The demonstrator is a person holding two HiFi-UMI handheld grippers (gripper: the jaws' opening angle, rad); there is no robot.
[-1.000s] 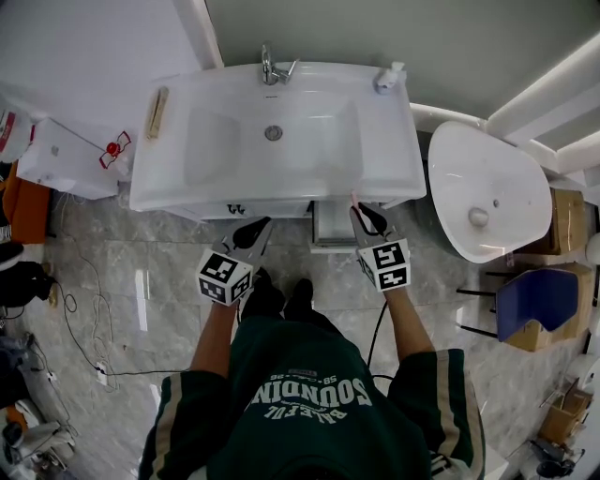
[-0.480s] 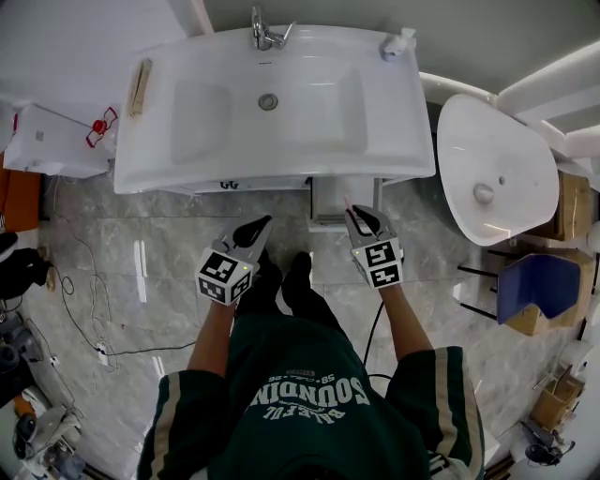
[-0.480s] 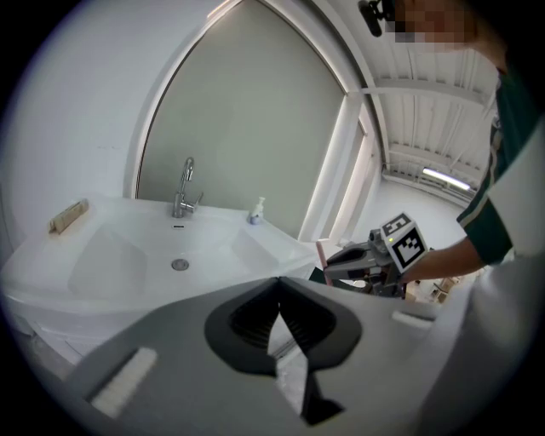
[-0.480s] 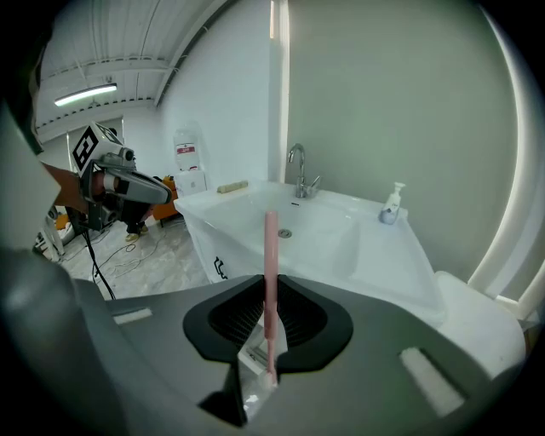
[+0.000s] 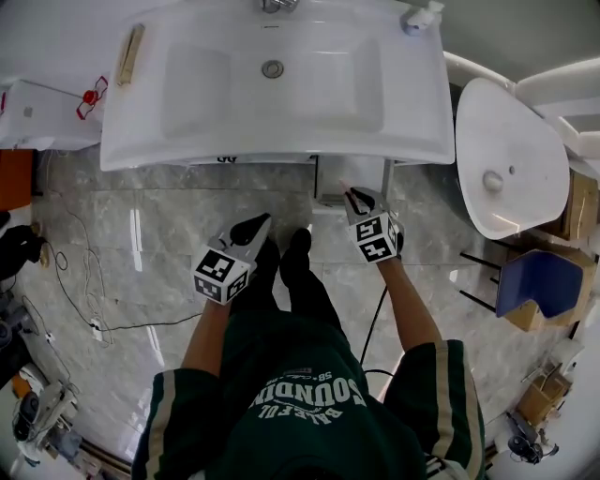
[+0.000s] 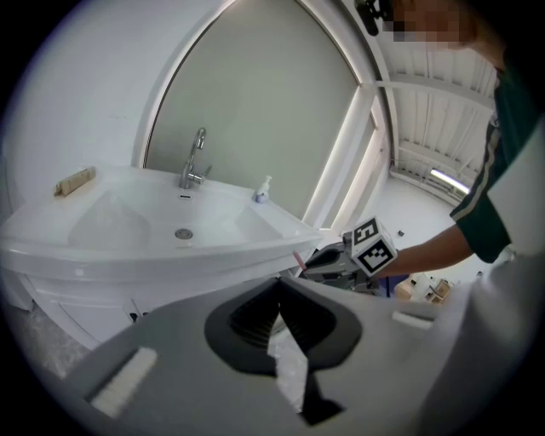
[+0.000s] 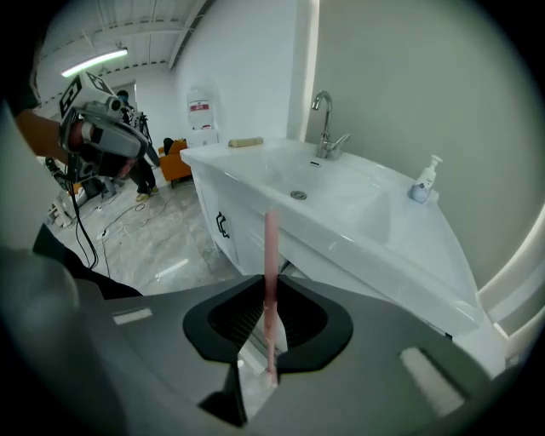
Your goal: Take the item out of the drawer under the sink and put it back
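Note:
In the head view the white sink vanity [image 5: 281,131] fills the top, and a white drawer [image 5: 330,197] stands pulled out under its front edge. My right gripper [image 5: 356,200] hovers just in front of that drawer, shut on a thin pink stick [image 5: 346,189]. In the right gripper view the pink stick [image 7: 271,272] rises upright from between the jaws of the right gripper [image 7: 269,341]. My left gripper [image 5: 258,223] hangs to the left over the floor, shut with nothing in it. The left gripper view shows the left gripper [image 6: 285,341] empty, with the right gripper [image 6: 336,260] beyond it.
A second white basin [image 5: 506,159] and a blue chair [image 5: 539,286] stand to the right. A soap bottle [image 5: 419,17] and a wooden brush [image 5: 129,54] sit on the sink top. A white box [image 5: 42,112] and cables [image 5: 84,281] lie at the left.
The person has stepped back: both grippers are farther from the vanity's front edge, and the right one has come away from the drawer with the pink stick still in it.

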